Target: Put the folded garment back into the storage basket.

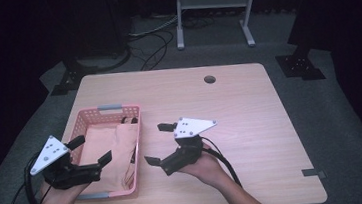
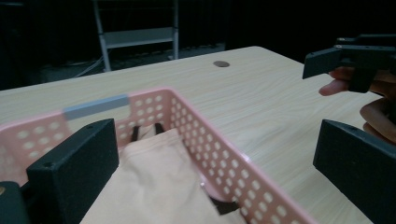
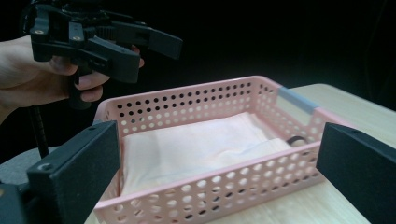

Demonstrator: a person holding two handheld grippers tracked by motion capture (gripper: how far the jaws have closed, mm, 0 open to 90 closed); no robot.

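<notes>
Both my tongs are spread wide, empty: left tongs (image 1: 89, 152) over the basket (image 1: 136, 136), right tongs (image 1: 160, 143) beside it. I'd dip the left to pinch the cloth (image 1: 104, 149) lying inside, clear of the rim.

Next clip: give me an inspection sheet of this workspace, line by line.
Surface: wooden table, grommet hole near the far edge.
Job's things: pink perforated basket holding a folded peach cloth and dark straps.
Clutter: nothing seen.
Grippers: left tool open over the basket; right tool open beside it; both empty.
Cables: black cable trailing from the right tool.
Surroundings: grey floor, white metal stand, floor cables.
</notes>
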